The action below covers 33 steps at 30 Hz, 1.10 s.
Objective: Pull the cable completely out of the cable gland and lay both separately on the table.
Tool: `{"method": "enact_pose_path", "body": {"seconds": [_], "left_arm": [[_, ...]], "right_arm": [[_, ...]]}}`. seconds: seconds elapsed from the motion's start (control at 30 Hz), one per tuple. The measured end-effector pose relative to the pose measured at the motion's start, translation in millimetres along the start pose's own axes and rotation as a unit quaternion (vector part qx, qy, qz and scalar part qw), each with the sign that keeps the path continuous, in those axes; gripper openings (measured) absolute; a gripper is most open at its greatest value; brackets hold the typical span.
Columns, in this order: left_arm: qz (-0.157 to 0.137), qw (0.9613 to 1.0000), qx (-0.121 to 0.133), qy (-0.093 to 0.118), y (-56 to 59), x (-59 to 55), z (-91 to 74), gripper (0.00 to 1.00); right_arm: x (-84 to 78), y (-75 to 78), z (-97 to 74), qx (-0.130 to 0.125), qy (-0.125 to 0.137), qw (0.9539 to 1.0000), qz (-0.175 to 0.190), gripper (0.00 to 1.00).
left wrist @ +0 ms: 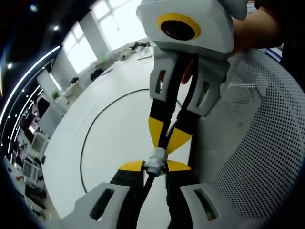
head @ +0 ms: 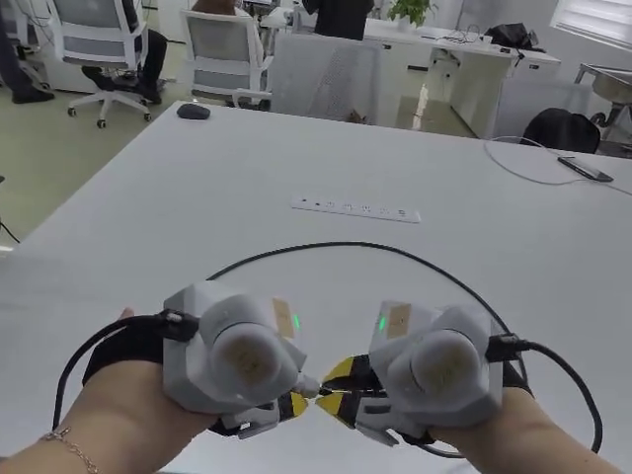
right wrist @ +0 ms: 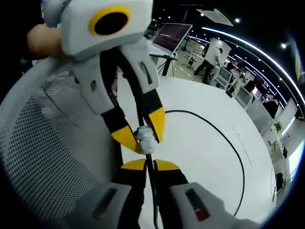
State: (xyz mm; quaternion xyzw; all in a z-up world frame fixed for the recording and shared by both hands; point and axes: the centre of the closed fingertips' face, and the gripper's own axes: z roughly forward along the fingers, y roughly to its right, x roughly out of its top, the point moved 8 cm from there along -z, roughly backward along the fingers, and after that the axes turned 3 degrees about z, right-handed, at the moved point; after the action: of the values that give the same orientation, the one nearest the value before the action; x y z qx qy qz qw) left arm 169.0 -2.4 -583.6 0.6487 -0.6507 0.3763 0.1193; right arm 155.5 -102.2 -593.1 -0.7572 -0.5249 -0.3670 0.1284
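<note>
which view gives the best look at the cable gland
Left gripper view: the gland sits close and sharp between the left tool's yellow tips. The right gripper view shows it farther off, partly covered by those tips. In the head view it is a pale speck between the tools.

Bright, even office light, faint soft shadows on the white desk (head: 296,168), windows (left wrist: 102,33) blown out, ceiling strip light (right wrist: 228,34) glaring, head view sharp, gripper views fisheye-bent and softer toward edges.
</note>
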Motion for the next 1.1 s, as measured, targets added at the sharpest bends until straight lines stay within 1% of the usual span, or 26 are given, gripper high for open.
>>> {"method": "enact_pose_path", "body": {"seconds": [0.1, 0.17, 0.3, 0.37, 0.43, 0.47, 0.53, 0.57, 0.63, 0.73, 0.8, 0.83, 0.87, 0.93, 1.0, 1.07, 1.1], "left_arm": [[0.000, 1.0000, -0.001, -0.002, 0.2, -0.2, 0.7, 0.17], [0.000, 1.0000, 0.001, -0.003, -0.3, -0.8, 0.5, 0.17], [-0.003, 1.0000, 0.004, -0.005, -1.2, -1.9, -0.2, 0.17], [-0.003, 1.0000, 0.005, -0.005, -1.3, -1.8, -0.5, 0.17], [-0.004, 1.0000, 0.007, -0.004, -1.8, -1.9, -1.0, 0.17], [-0.006, 0.9999, 0.008, -0.004, -2.3, -2.1, -1.4, 0.17], [-0.010, 0.9999, 0.013, 0.000, -4.1, -2.3, -2.7, 0.17], [-0.014, 0.9998, 0.013, 0.001, -4.7, -2.2, -3.2, 0.17], [-0.015, 0.9998, 0.013, 0.001, -4.5, -2.3, -2.8, 0.17], [-0.013, 0.9998, 0.013, 0.002, -3.9, -1.4, -2.7, 0.17], [-0.013, 0.9998, 0.015, 0.001, -4.2, -1.7, -2.9, 0.17], [-0.013, 0.9998, 0.016, 0.002, -4.6, -1.9, -3.2, 0.17], [-0.015, 0.9997, 0.016, 0.003, -5.1, -1.9, -3.6, 0.17], [-0.018, 0.9997, 0.017, 0.005, -5.5, -1.7, -3.8, 0.17], [-0.016, 0.9997, 0.016, 0.004, -5.2, -1.6, -3.4, 0.17], [-0.014, 0.9998, 0.015, 0.004, -5.5, -1.4, -3.4, 0.17], [-0.013, 0.9998, 0.015, 0.004, -6.2, -1.3, -3.7, 0.17]], "right_arm": [[-1.2, 0.7, 0.8, 0.001, -0.002, 1.0000, 0.004, 0.05], [-3.8, 1.6, 1.1, -0.003, -0.011, 0.9999, 0.001, 0.05], [-10.2, 3.9, 1.9, -0.009, -0.033, 0.9994, 0.008, 0.05], [-12.0, 4.8, 1.9, -0.011, -0.039, 0.9991, 0.013, 0.05], [-16.0, 6.3, 2.3, -0.015, -0.052, 0.9983, 0.023, 0.05], [-21.3, 7.2, 1.5, -0.018, -0.074, 0.9968, 0.025, 0.05], [-29.7, 9.8, 0.6, -0.030, -0.105, 0.9938, 0.022, 0.05], [-31.6, 10.6, 0.4, -0.031, -0.110, 0.9931, 0.025, 0.05], [-34.4, 12.5, 0.0, -0.033, -0.112, 0.9923, 0.040, 0.05], [-37.7, 13.2, -0.1, -0.035, -0.121, 0.9908, 0.051, 0.05], [-43.3, 13.5, -0.2, -0.038, -0.139, 0.9878, 0.058, 0.05], [-47.9, 14.0, -1.1, -0.039, -0.157, 0.9851, 0.057, 0.05], [-51.1, 14.3, -1.7, -0.041, -0.169, 0.9831, 0.059, 0.05], [-55.9, 16.5, -3.1, -0.049, -0.181, 0.9797, 0.071, 0.04], [-59.0, 18.1, -4.6, -0.047, -0.184, 0.9775, 0.090, 0.04], [-57.5, 19.9, -4.9, -0.040, -0.171, 0.9781, 0.112, 0.04], [-56.7, 21.9, -5.0, -0.035, -0.166, 0.9787, 0.115, 0.04]]}}
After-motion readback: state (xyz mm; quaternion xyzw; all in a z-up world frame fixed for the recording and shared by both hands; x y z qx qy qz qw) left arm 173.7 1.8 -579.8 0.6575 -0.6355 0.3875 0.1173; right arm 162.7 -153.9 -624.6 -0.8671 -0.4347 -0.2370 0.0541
